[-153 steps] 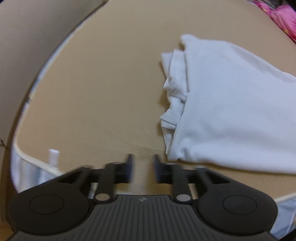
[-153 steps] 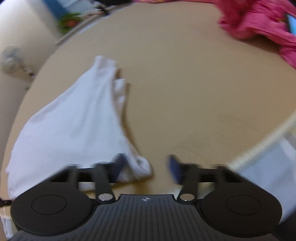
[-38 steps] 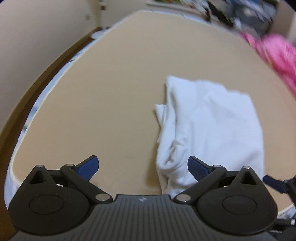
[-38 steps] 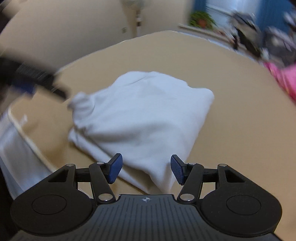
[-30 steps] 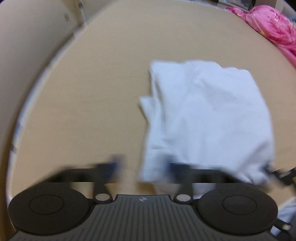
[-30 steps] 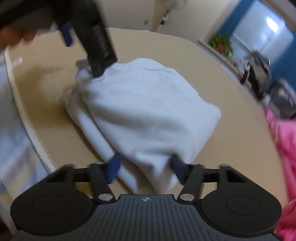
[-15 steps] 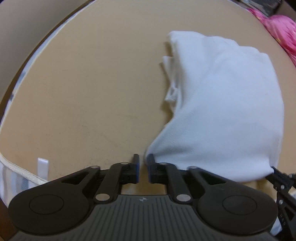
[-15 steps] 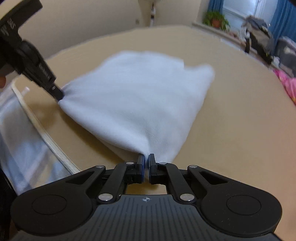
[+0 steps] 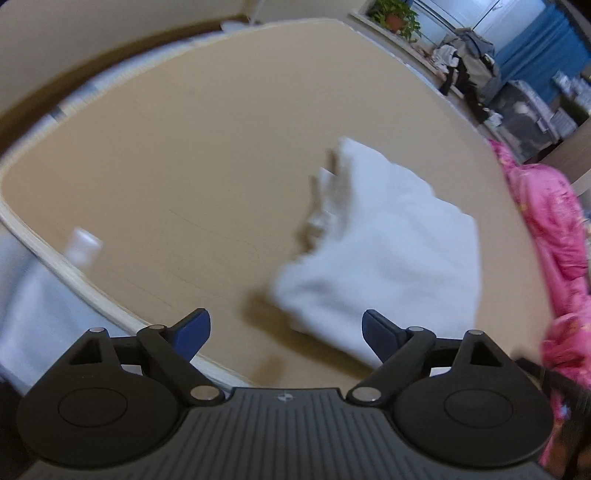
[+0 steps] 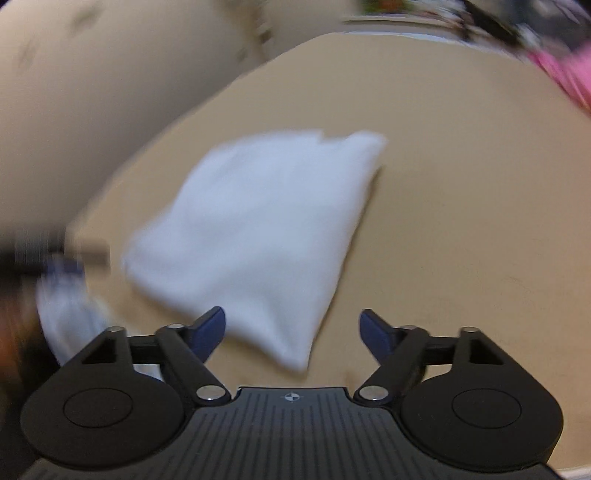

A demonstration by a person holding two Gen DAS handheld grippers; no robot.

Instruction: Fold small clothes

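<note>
A folded white garment [image 9: 388,254] lies on the tan surface [image 9: 184,166]; it also shows in the right wrist view [image 10: 258,229]. My left gripper [image 9: 286,334] is open and empty, a little back from the garment's near left corner. My right gripper [image 10: 291,330] is open and empty, with the garment's near corner lying between and just beyond its fingertips. The left gripper appears as a dark blur at the left edge of the right wrist view [image 10: 44,254]. Both views are motion-blurred.
A pile of pink cloth [image 9: 550,240] lies at the right of the surface. The surface's pale front edge [image 9: 74,273] runs close by the left gripper, with white fabric [image 9: 26,302] hanging below it. Room clutter and a plant [image 9: 395,18] stand beyond the far edge.
Half a second ago both grippers were shut on the garment's near corners. Both have now opened, let go and drawn back. The garment lies flat on the surface.
</note>
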